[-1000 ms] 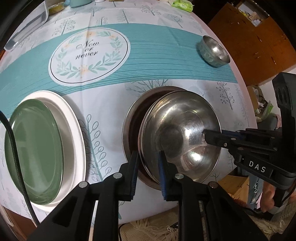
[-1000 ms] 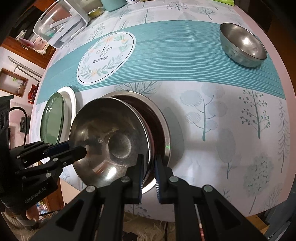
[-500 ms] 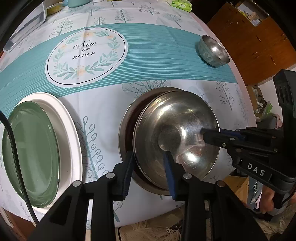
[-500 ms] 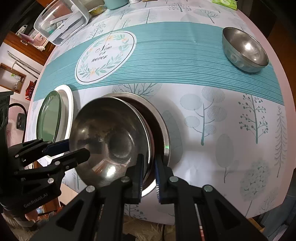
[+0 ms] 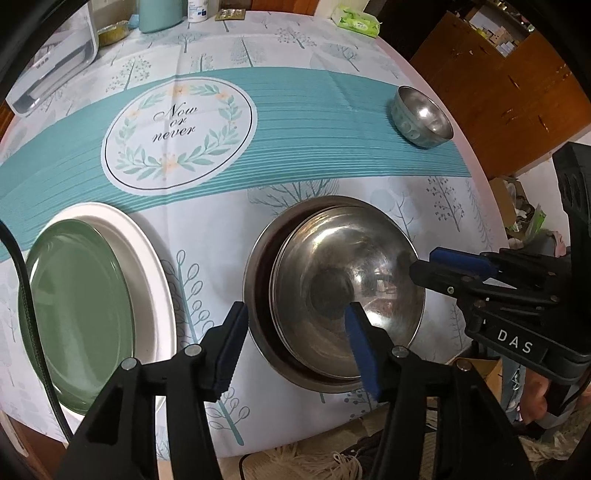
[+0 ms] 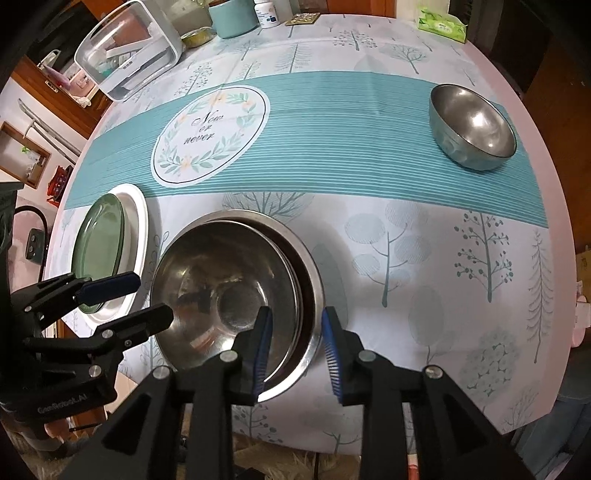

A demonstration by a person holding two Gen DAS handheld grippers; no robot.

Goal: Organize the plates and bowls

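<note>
A steel bowl (image 5: pixel 347 280) sits nested in a larger steel bowl (image 5: pixel 258 254) near the table's front edge; both show in the right wrist view, the inner (image 6: pixel 229 291) in the outer (image 6: pixel 306 258). My left gripper (image 5: pixel 295 343) is open, its jaws astride the bowls' near rim. My right gripper (image 6: pixel 295 343) is open, its jaws astride the opposite rim. A small steel bowl (image 5: pixel 421 116) stands far right on the teal stripe, also in the right wrist view (image 6: pixel 472 127). A green plate (image 5: pixel 77 310) lies on a white plate (image 5: pixel 147 266) at left.
A clear plastic container (image 6: pixel 129 62), a teal cup (image 6: pixel 232 16), a pill bottle (image 6: pixel 267 13) and a green tissue pack (image 6: pixel 441 24) stand at the table's far edge. The table edge (image 5: pixel 295 435) runs just below the nested bowls.
Both grippers have opened and let go of the steel bowl's rim. The bowl has settled down into the larger bowl.
</note>
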